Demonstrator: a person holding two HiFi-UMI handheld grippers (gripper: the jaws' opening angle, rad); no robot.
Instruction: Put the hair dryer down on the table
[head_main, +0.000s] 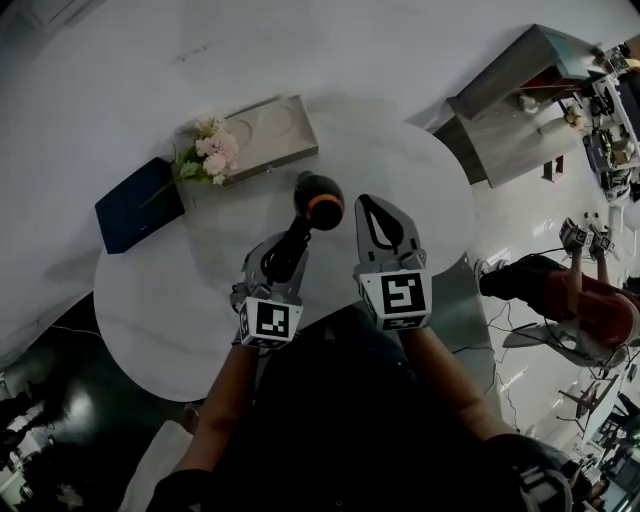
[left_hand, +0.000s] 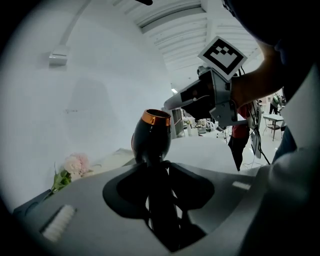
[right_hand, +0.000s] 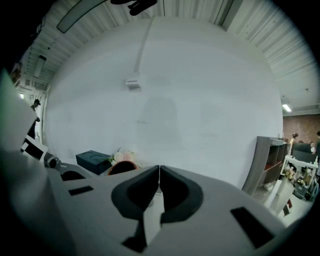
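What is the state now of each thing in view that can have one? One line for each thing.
hair dryer: held by its handle, orange-ringed end up, not yet on the table.
left gripper: shut on the hair dryer's handle.
right gripper: shut, empty.
blue box: closed, flat on the table.
flowers: lying on the table, beside the gray tray.

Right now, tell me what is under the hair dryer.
Only the white table shows beneath the hair dryer, held by the left gripper. The spot straight below is covered by the hair dryer itself.
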